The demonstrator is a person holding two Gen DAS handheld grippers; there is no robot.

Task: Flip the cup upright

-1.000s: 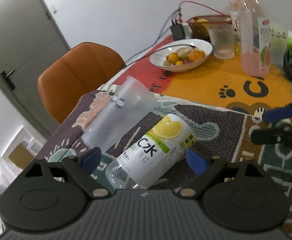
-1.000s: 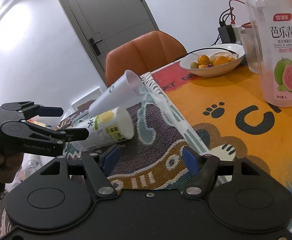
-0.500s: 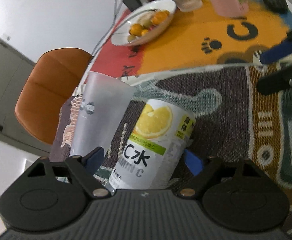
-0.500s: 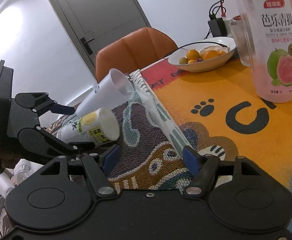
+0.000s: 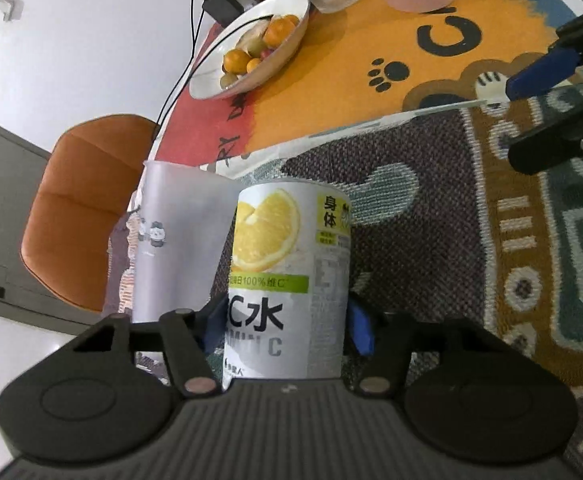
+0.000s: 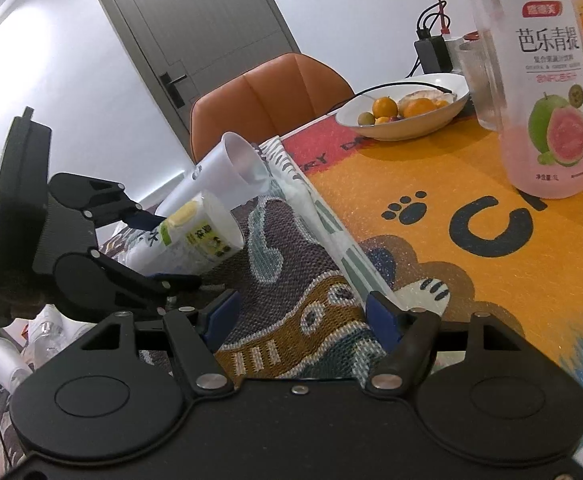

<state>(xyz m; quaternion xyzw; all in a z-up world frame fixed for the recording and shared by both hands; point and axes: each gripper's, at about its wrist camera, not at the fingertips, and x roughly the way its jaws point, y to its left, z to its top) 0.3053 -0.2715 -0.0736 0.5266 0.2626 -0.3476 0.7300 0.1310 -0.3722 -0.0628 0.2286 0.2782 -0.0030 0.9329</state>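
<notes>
A cut-off lemon-drink bottle cup (image 5: 289, 280) with a yellow lemon label lies on its side on the woven mat (image 5: 451, 220). My left gripper (image 5: 287, 330) is shut on the cup, one blue pad on each side of it. The cup also shows in the right wrist view (image 6: 195, 240), tilted, with the left gripper (image 6: 159, 248) around it. A frosted white cup (image 5: 175, 248) lies tipped against it, seen too in the right wrist view (image 6: 227, 172). My right gripper (image 6: 299, 318) is open and empty above the mat, to the right of the cups.
A white fruit bowl (image 6: 407, 106) and a guava juice bottle (image 6: 539, 80) stand on the orange paw-print cloth (image 6: 471, 208). An orange chair (image 6: 267, 96) is behind the table, with a grey door beyond it. A charger with cables (image 6: 433, 54) and a glass are at the back.
My left gripper has closed in on the lemon-label cup and now grips it, and its view has tilted down. The right gripper has barely moved.
</notes>
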